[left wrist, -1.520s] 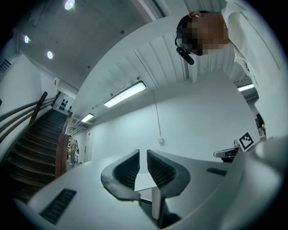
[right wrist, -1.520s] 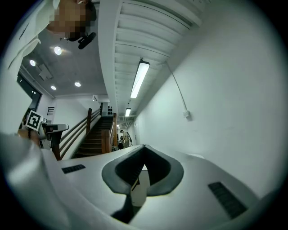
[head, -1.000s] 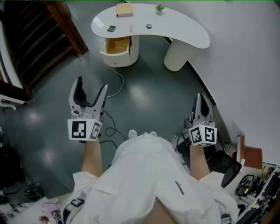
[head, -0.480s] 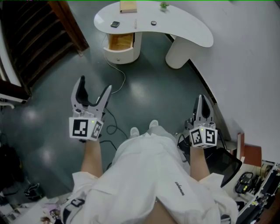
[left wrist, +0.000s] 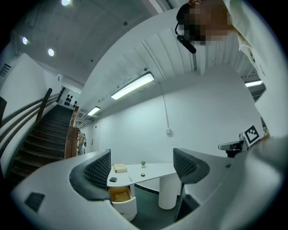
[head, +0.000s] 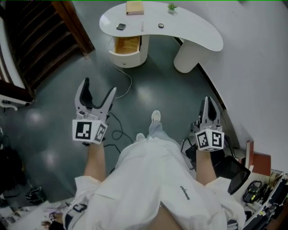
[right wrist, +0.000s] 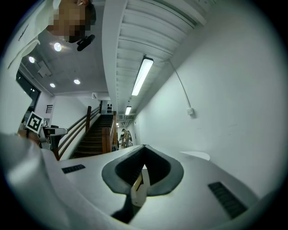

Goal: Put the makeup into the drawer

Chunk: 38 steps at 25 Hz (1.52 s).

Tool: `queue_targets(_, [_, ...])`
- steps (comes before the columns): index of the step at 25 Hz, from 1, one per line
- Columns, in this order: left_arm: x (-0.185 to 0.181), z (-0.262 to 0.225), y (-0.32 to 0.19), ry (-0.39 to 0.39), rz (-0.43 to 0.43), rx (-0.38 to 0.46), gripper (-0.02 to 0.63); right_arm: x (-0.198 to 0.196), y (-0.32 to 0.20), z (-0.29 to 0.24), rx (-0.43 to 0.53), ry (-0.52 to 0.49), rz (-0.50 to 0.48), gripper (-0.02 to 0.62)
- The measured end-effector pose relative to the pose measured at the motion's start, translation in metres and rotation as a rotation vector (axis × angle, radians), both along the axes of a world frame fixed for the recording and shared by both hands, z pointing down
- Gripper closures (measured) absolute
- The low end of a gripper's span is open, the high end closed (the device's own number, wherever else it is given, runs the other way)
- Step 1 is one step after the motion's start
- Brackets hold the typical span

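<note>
My left gripper (head: pixel 99 86) is held out over the dark floor, jaws wide open and empty. Through them in the left gripper view (left wrist: pixel 143 168) I see the white curved table (left wrist: pixel 153 170) with its open drawer (left wrist: pixel 118 194). My right gripper (head: pixel 207 99) is shut on a slim pale makeup item (right wrist: pixel 140 186) that stands between its pads. Far ahead, the table (head: pixel 193 27) carries a small dark item (head: pixel 120 26), a thin stick (head: pixel 142 27) and a small round item (head: pixel 160 25). The drawer (head: pixel 126 45) below stands open.
A tan box (head: pixel 134 7) and a small plant (head: pixel 171 6) sit at the table's back. A wooden staircase (head: pixel 40 40) rises on the left. A cable (head: pixel 121 90) trails over the floor. The white wall runs along the right, with clutter (head: pixel 231 168) at its foot.
The person has stepped forward, one foot now ahead of the other. Table and drawer sit slightly lower and further right in the head view. Both grippers keep their jaw states.
</note>
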<state>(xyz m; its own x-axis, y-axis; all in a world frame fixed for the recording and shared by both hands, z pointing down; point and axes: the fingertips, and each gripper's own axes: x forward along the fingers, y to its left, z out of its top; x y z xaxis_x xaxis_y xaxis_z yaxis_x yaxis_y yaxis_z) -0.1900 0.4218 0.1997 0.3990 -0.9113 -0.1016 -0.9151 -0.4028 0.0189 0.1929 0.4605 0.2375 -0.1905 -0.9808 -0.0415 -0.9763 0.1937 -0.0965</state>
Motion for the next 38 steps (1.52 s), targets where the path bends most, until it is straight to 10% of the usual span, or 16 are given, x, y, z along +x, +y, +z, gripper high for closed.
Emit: queue_targets(38, [0.127,0.0,-0.256,-0.009,-0.032,-0.051,0.195,0.078,-0.292,0.012,-0.028,-0.054,-0.157,0.578])
